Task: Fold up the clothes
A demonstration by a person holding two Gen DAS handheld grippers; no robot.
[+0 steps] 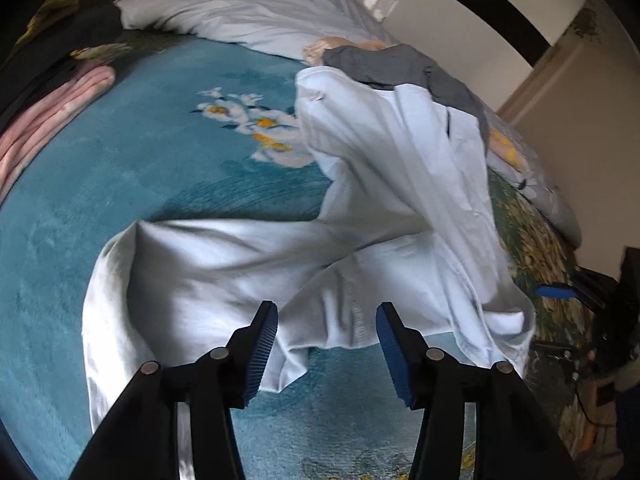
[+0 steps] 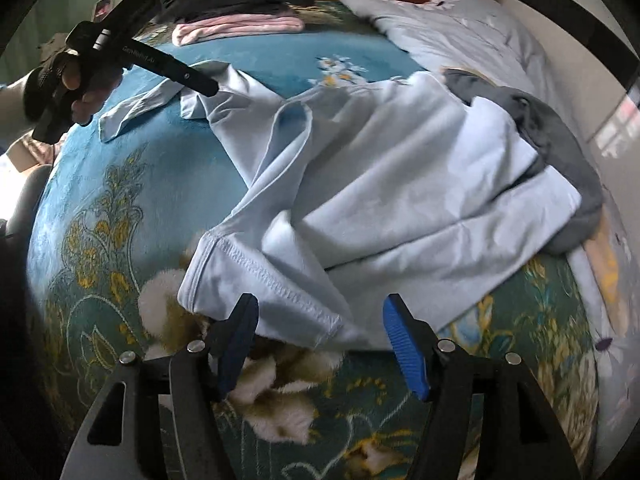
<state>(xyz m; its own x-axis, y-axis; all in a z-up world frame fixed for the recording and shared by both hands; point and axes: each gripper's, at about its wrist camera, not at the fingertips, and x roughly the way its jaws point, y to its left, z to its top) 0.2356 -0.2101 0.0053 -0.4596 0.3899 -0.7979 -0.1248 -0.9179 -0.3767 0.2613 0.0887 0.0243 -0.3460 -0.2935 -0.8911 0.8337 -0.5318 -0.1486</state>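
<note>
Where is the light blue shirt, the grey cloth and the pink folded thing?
light blue shirt (image 2: 400, 184), right wrist view, on its flat middle.
grey cloth (image 2: 560, 140), right wrist view, on its bunched middle.
pink folded clothes (image 2: 236, 26), right wrist view, on the front fold.

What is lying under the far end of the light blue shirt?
A grey garment lies under the far end of the light blue shirt; only its edge shows. How far it reaches beneath is covered.
</note>
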